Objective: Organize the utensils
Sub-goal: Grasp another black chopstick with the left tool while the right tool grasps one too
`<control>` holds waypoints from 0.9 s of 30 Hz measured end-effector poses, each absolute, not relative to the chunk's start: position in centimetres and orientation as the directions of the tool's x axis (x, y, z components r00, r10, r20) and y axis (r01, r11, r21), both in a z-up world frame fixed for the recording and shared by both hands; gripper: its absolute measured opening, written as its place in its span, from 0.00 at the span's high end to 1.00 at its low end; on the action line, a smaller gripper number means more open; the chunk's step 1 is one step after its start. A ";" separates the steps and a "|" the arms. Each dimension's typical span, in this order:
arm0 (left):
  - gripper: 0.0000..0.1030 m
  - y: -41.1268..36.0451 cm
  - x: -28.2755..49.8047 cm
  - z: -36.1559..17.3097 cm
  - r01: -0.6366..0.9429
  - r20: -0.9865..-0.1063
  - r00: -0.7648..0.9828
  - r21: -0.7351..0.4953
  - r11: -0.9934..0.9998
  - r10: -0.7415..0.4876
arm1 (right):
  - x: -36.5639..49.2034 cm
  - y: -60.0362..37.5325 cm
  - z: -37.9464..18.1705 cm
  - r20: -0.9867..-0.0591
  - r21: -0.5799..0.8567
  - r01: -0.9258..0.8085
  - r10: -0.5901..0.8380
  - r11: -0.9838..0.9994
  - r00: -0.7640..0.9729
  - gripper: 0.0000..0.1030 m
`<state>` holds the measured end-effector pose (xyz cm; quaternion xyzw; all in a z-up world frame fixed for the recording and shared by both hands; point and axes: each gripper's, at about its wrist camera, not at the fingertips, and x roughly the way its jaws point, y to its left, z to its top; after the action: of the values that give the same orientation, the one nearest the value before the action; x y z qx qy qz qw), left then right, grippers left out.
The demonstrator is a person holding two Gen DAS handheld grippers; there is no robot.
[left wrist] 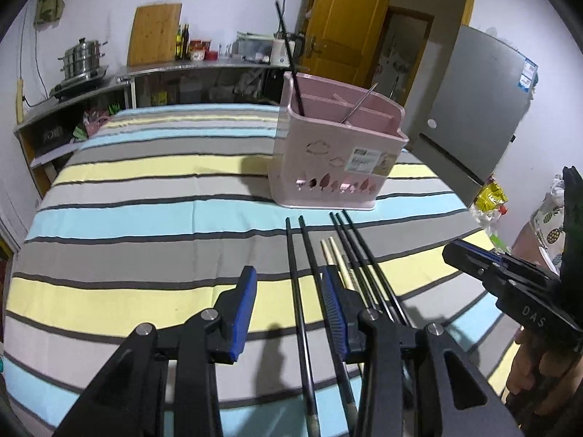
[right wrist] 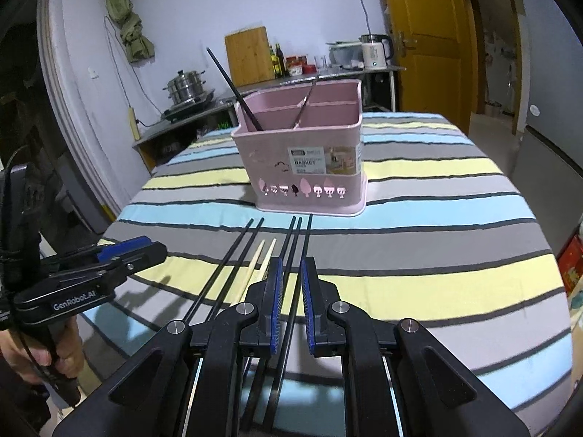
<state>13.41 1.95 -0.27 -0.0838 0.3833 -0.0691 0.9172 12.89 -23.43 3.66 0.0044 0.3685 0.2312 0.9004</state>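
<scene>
Pink basket [right wrist: 302,167] stands just beyond black chopsticks [right wrist: 233,262].

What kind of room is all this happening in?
Most likely a small home kitchen. A steel counter along the wall carries a stacked steamer pot on a cooktop, a wooden cutting board and sauce bottles, and a grey fridge stands by the yellow door.

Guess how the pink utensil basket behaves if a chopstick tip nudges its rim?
The pink utensil basket looks like thin plastic with almost nothing inside, so probably light. It is tall for its footprint, so it may tip. On the striped cloth it might slide instead.
</scene>
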 end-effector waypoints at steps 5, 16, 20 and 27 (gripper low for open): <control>0.62 1.9 15.7 -1.9 0.062 -0.724 0.659 -0.214 0.975 -0.201 | 15.1 -22.3 2.1 -0.696 0.176 -0.412 0.409 0.894 0.590 0.90; 0.65 1.4 19.2 -4.4 0.066 -0.775 0.595 -0.215 0.974 -0.211 | 19.3 -20.7 -1.6 -0.765 0.188 -0.393 0.385 0.900 0.516 0.90; 0.69 0.9 19.7 -4.8 0.077 -0.784 0.587 -0.192 0.978 -0.200 | 19.7 -20.4 -2.0 -0.773 0.191 -0.393 0.385 0.899 0.504 0.90; 0.91 0.1 19.9 -4.9 0.083 -0.791 0.592 -0.129 0.988 -0.153 | 19.4 -21.1 -2.0 -0.780 0.174 -0.369 0.357 0.913 0.515 0.93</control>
<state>19.94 0.09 -4.87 -0.0393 0.4467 -0.0661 0.8914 19.38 -21.06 -2.01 -0.0069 0.4463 0.2085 0.8702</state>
